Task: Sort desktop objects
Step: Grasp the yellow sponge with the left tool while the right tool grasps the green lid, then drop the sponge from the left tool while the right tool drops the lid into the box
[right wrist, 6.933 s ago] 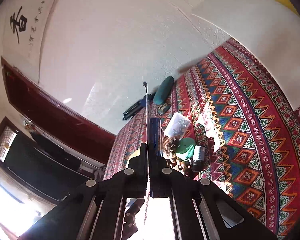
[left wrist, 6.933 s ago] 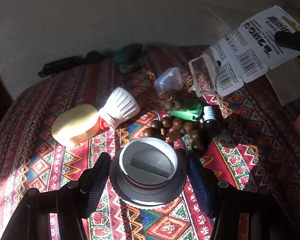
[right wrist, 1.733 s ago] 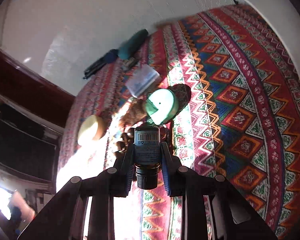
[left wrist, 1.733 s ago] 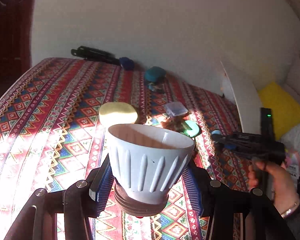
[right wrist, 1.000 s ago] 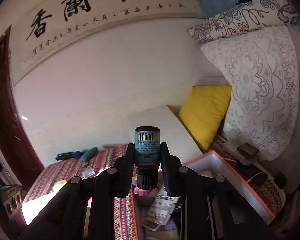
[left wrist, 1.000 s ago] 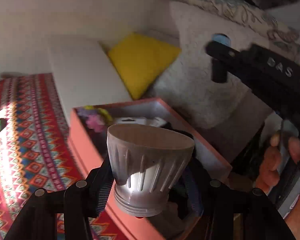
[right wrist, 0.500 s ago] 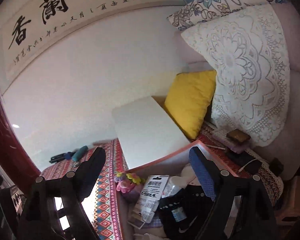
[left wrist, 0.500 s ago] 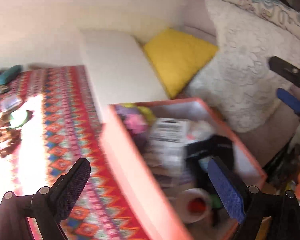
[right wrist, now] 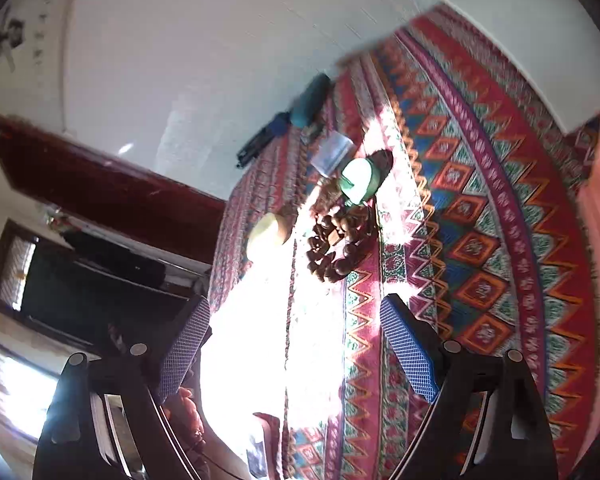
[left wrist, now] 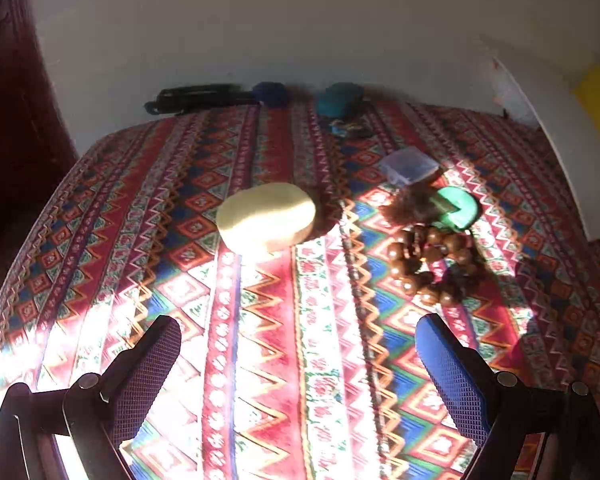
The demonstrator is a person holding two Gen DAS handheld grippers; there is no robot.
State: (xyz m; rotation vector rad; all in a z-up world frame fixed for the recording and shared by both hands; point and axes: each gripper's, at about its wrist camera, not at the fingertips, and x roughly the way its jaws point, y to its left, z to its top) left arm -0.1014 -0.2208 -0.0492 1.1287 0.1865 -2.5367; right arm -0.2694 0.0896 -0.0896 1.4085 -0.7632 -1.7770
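On the patterned cloth [left wrist: 324, 360] lie a pale yellow oval sponge [left wrist: 266, 216], a string of brown wooden beads [left wrist: 430, 266], a green round piece [left wrist: 458, 208] and a small clear plastic box [left wrist: 410, 166]. My left gripper [left wrist: 298, 354] hangs open and empty over the near cloth, short of the sponge and beads. In the right wrist view the same beads [right wrist: 334, 246], green piece [right wrist: 358, 180], sponge [right wrist: 270, 232] and clear box [right wrist: 332, 152] lie ahead of my right gripper [right wrist: 294, 346], which is open and empty.
A teal pouch [left wrist: 340, 98], a dark blue object [left wrist: 270, 92] and a black strap-like item [left wrist: 196, 98] lie by the wall at the cloth's far edge. A white board [left wrist: 560, 136] leans at the right. Dark wooden furniture [right wrist: 112, 188] stands past the cloth's left edge.
Both grippers let go of their loads, the white ribbed cup and the small dark bottle, over the pink box, opened, and have swung back from it to the patterned cloth.
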